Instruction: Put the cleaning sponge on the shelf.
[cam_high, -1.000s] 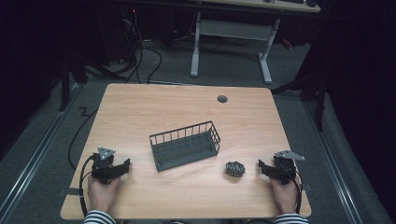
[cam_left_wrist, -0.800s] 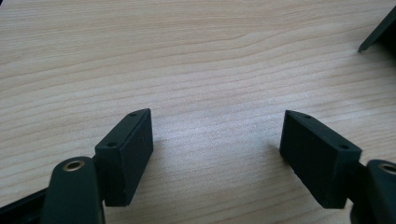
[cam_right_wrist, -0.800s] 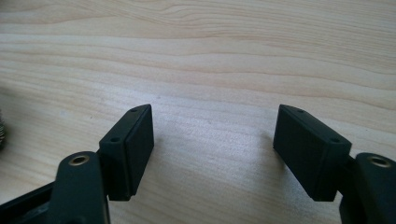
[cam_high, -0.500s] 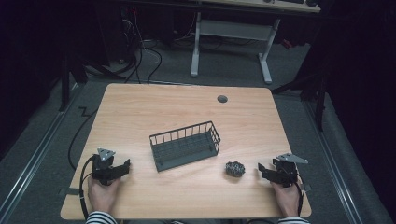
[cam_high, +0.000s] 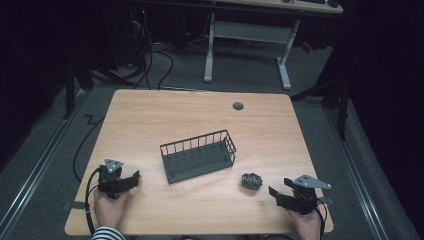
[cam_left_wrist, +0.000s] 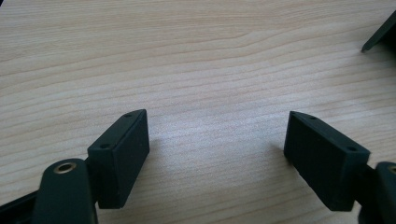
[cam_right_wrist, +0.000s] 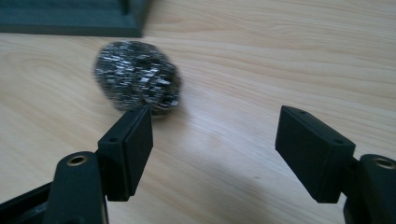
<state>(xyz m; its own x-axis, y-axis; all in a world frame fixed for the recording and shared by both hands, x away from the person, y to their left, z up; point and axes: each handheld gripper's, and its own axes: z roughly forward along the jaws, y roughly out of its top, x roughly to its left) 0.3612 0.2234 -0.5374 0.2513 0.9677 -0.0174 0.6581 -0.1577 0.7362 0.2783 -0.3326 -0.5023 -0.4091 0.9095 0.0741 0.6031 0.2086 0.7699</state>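
On the wooden worktop (cam_high: 150, 120) a dark wire basket (cam_high: 198, 155) stands near the middle, and a small steel-wool scouring ball (cam_high: 251, 180) lies just to its right and nearer the person, apart from the basket. The right hand-held gripper (cam_high: 272, 192) sits near the right front edge, pointing left toward the ball; its jaws have just been opening and stand wide apart with nothing between them. In the right gripper view the ball (cam_right_wrist: 137, 77) lies just beyond the left jaw tip, off to the left of the gap, with the basket's base (cam_right_wrist: 70, 18) farther back. The left hand-held gripper (cam_high: 135, 177) rests at the left front of the worktop, jaws likewise spread over bare wood, well apart from the basket. The step in hand looks like the approach to pick up the ball, presumably to put it in the basket. The next move calls for swinging the right gripper leftward so the ball centres between the jaws, advancing, then closing gently on the springy wool.
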